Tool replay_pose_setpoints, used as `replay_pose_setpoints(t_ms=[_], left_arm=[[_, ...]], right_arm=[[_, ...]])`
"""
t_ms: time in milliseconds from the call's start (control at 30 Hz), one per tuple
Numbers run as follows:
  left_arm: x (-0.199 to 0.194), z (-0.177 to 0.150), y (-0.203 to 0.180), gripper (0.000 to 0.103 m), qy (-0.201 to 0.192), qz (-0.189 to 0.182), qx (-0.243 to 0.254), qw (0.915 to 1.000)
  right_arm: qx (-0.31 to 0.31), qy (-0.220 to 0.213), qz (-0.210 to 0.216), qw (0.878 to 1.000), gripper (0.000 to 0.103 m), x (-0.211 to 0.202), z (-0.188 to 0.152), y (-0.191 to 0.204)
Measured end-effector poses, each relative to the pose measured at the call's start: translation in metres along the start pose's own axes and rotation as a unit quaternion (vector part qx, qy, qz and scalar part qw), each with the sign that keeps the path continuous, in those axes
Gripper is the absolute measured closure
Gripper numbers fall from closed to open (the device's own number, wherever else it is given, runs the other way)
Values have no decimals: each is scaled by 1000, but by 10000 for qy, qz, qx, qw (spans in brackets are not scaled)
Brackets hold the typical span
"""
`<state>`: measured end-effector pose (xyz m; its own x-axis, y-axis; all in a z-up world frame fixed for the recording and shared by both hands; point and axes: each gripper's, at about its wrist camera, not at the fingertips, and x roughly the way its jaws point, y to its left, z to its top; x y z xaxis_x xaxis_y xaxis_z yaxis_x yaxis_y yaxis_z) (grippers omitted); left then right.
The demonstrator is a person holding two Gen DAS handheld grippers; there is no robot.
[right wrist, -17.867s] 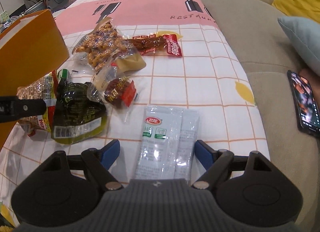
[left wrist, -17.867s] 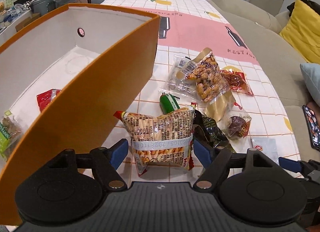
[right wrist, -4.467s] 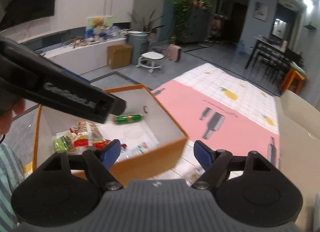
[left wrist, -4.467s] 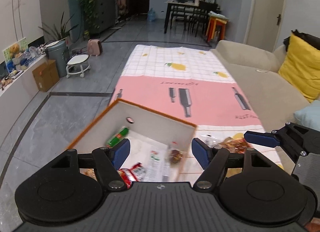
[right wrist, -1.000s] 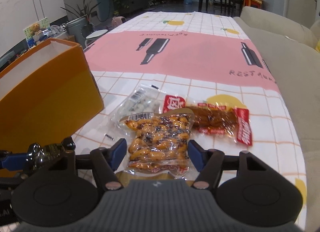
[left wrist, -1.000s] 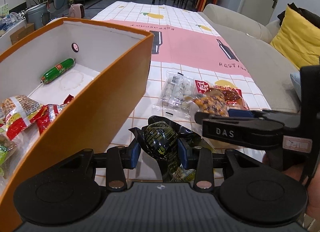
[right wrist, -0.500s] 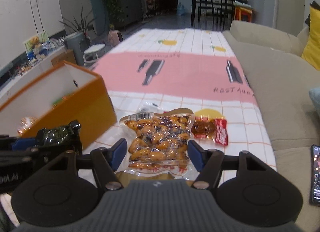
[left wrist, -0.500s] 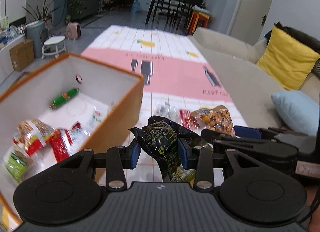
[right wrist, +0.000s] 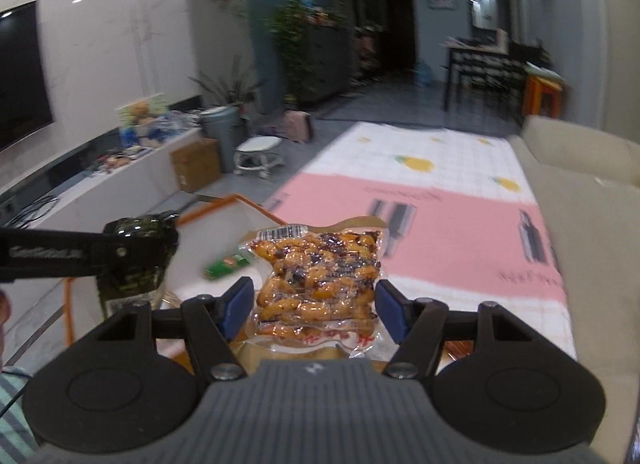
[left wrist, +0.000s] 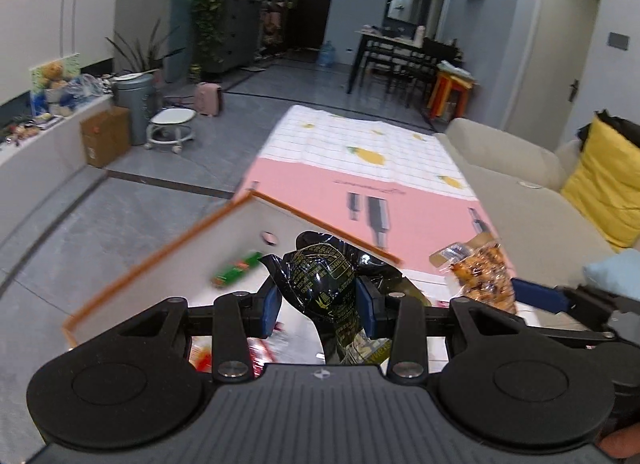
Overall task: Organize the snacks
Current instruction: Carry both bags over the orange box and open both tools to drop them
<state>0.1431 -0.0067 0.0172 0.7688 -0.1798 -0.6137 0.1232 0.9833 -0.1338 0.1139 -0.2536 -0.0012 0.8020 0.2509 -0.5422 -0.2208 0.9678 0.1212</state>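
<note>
My left gripper [left wrist: 318, 306] is shut on a dark green-black snack packet [left wrist: 324, 284] and holds it in the air over the orange box [left wrist: 160, 260]. That packet also shows in the right wrist view [right wrist: 136, 260]. My right gripper [right wrist: 314, 306] is shut on a clear bag of glazed nuts [right wrist: 320, 276], held up beside the box [right wrist: 236, 200]; this bag also shows in the left wrist view [left wrist: 480, 272]. Inside the box lie a green sausage stick [left wrist: 236, 268] and red packets [left wrist: 200, 356].
The box stands on a pink and white checked tablecloth [left wrist: 400, 200] next to a beige sofa [left wrist: 532, 200] with a yellow cushion [left wrist: 608, 180]. Grey floor [left wrist: 100, 216] drops away to the left. A snack packet edge [right wrist: 456, 348] lies low right.
Both grippers have risen and moved left toward the box, each carrying its snack. The views now look down from higher up, with the black packet over the box's inside.
</note>
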Motion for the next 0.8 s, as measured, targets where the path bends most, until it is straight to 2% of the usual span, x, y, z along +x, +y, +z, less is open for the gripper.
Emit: replay_pose_setpoints(t_ms=[167, 267, 400, 600, 800], left_arm=[[18, 21, 27, 59, 222, 290, -68, 9993], [36, 32, 43, 59, 440, 383, -134, 9982], [61, 38, 56, 59, 809, 494, 34, 9955], [95, 33, 68, 59, 1433, 568, 183, 9879], [124, 20, 69, 59, 1757, 700, 486, 9807]], right_arm=[[-478, -90, 292, 9984, 39, 20, 25, 34], [-729, 4, 443, 9964, 39, 41, 37, 51], [-1121, 248, 508, 9921, 39, 76, 45, 67], [-1715, 755, 447, 9813, 39, 130, 38, 79], [-2305, 1206, 389, 9648, 39, 168, 22, 85]])
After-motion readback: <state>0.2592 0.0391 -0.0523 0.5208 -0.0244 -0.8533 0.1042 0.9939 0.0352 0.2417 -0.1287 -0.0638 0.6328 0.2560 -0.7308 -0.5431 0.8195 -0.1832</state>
